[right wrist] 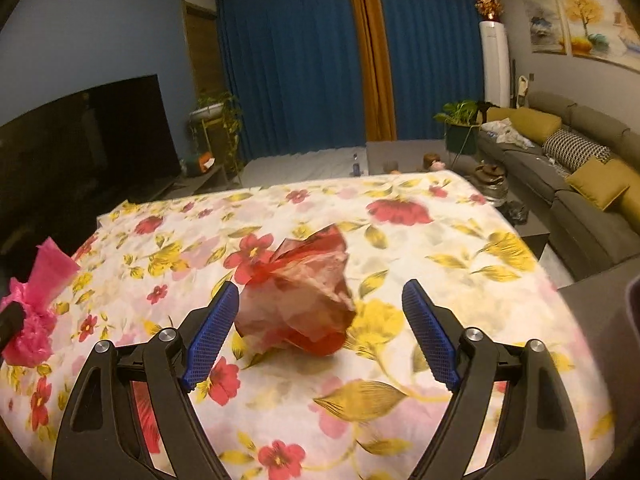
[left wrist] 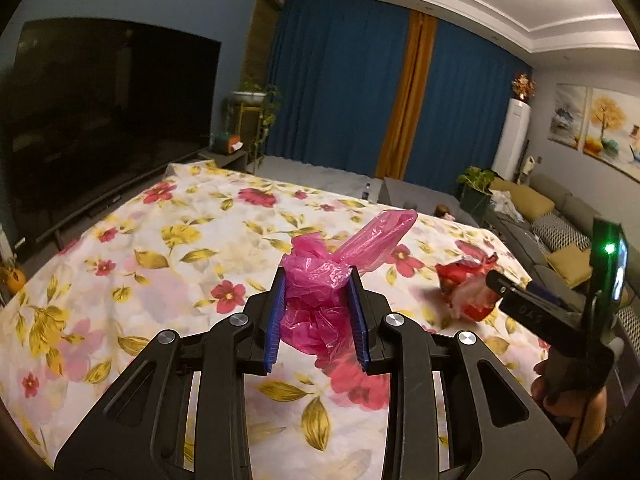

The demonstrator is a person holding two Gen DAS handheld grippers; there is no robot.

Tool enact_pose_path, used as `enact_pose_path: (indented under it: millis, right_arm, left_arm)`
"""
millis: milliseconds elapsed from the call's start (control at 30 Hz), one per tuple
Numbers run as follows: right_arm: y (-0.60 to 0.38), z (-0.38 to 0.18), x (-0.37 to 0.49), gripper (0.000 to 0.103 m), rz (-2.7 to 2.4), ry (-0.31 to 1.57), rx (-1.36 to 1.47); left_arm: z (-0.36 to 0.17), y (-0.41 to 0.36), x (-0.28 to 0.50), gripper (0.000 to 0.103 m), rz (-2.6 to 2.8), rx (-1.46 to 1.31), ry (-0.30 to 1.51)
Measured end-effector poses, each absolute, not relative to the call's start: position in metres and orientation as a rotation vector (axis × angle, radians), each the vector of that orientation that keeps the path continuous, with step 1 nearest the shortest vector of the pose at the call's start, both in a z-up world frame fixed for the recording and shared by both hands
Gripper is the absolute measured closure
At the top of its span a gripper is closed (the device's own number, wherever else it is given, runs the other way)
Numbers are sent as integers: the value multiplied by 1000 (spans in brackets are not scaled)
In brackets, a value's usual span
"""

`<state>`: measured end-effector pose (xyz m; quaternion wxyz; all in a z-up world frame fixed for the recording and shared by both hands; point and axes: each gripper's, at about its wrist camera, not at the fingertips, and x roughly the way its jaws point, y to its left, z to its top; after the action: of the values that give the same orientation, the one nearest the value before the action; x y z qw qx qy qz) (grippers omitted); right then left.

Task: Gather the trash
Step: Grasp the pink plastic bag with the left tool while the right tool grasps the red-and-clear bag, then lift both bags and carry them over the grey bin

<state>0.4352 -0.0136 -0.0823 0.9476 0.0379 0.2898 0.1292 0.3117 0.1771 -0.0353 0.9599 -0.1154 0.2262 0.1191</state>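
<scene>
Left gripper [left wrist: 317,316] clamped on pink plastic bag [left wrist: 320,280], held above floral tablecloth [left wrist: 160,240]. Right gripper [right wrist: 320,332] spread wide, straddling red crumpled bag [right wrist: 298,304] lying on cloth. Likely light, soft, crushable, slippery film; pinch bunched middle, not loose tail.

Left wrist view: low, close over the floral-printed tablecloth [left wrist: 160,248], facing the blue curtains [left wrist: 340,88]. Right wrist view: beside it, same heading. Shared: cloth [right wrist: 400,248], curtains [right wrist: 292,68], both bags.
</scene>
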Motion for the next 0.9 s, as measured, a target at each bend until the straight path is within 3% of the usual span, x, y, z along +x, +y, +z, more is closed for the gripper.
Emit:
enact_pose_path:
  millis: [33,100,167,267,367,900]
  right_arm:
    - [-9,-86,439,29,272,605,65]
    - [-4,-90,445,46,293,640,48]
    - [-2,-92,447,72,307,655,42]
    - [1,-94,445,94,332,666,34]
    - [2,-91,437,100,342,642,21]
    - [-38,-49,357,101,307,510,26]
  left_arm:
    - [-36,177,312,75,243,-237,463]
    - [-39,179,313,75,245,-245,476]
    - [-41,179,315,75,243,-247,486]
    - [-44,177,316,75,238,-243,494]
    - [-46,176,317,75,234,-240,499]
    - [-43,154,314,75,176,-196,484]
